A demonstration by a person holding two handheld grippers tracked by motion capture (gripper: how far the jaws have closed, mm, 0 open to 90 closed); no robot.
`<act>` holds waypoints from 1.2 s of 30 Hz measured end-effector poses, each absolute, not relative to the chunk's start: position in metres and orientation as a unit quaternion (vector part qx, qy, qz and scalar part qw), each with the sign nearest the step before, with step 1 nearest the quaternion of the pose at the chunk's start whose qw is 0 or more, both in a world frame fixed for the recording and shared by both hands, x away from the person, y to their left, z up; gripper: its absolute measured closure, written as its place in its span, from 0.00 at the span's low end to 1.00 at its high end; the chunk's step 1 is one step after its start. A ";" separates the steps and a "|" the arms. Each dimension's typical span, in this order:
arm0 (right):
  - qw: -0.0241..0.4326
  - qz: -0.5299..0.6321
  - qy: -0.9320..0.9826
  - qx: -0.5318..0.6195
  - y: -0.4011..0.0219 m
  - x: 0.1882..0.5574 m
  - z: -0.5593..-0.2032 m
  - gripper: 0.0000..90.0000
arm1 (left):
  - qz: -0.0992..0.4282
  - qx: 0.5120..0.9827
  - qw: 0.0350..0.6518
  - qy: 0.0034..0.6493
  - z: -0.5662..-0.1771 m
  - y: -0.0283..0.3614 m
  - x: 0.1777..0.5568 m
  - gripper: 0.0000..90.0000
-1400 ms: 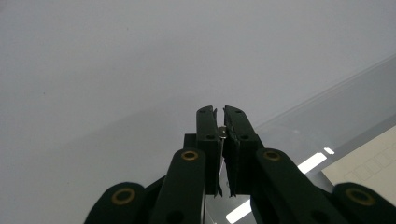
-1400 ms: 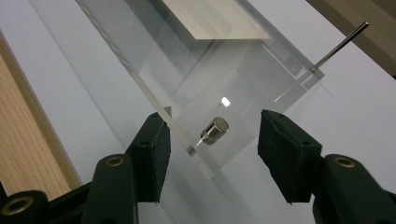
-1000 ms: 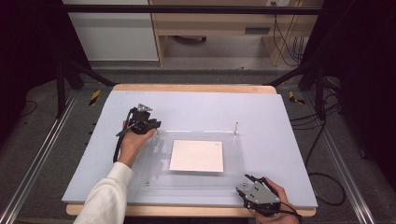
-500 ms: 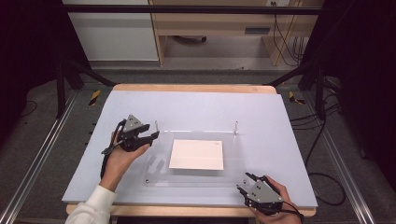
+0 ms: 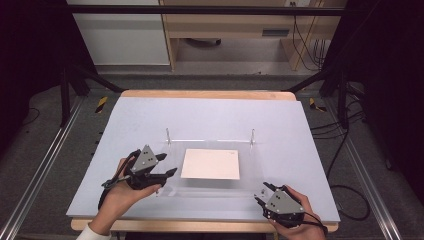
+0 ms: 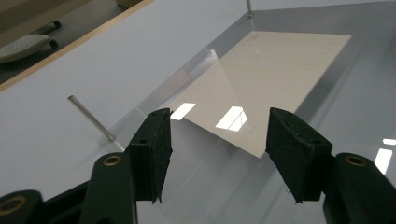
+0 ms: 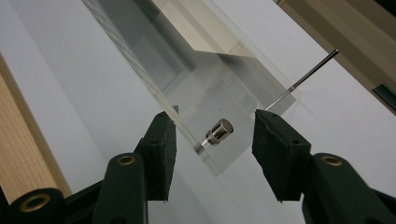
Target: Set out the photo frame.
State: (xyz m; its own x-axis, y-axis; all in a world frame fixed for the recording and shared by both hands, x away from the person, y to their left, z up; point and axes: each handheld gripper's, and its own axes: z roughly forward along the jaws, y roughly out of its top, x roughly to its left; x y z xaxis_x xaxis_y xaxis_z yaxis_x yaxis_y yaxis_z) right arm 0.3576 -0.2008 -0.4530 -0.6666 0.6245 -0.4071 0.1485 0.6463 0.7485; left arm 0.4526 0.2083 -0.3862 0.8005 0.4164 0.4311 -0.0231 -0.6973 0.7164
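Observation:
A clear acrylic sheet point(image 5: 250, 172) lies on the pale blue board point(image 5: 210, 115) with a cream paper point(image 5: 210, 163) under it. Thin metal pins point(image 5: 168, 135) point(image 5: 252, 136) stand at its far corners. My left gripper point(image 5: 169, 164) hovers at the sheet's front-left side; its jaws have just been opening and nothing is between them point(image 6: 218, 128), with the paper point(image 6: 261, 74) ahead. My right gripper point(image 5: 260, 192) is at the front-right corner. Its jaws have just been closing and stand either side of a small metal cap point(image 7: 219, 131) on the corner, without touching it point(image 7: 212, 116).
The board's wooden edge point(image 5: 200, 94) runs along the back. Aluminium rails point(image 5: 40, 170) flank the table on the left, and cables point(image 5: 345, 195) lie on the floor at the right. A cabinet and desk stand beyond the table.
My left hand has come from the sheet's far-left corner toward the front-left, and its jaws have opened wider. The right hand has stayed in place.

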 end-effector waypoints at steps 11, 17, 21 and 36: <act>0.333 0.354 0.840 0.242 -0.200 0.360 -0.440 0.58 | 0.303 0.876 0.370 0.059 -0.382 0.195 0.420 0.35; 0.334 0.352 0.840 0.244 -0.200 0.361 -0.436 0.59 | 0.308 0.880 0.358 0.039 -0.385 0.189 0.408 0.33; 0.332 0.353 0.840 0.246 -0.200 0.362 -0.433 0.59 | 0.309 0.885 0.346 0.033 -0.389 0.186 0.406 0.33; 0.324 0.350 0.842 0.253 -0.200 0.365 -0.424 0.60 | 0.340 0.886 0.314 0.025 -0.401 0.196 0.398 0.42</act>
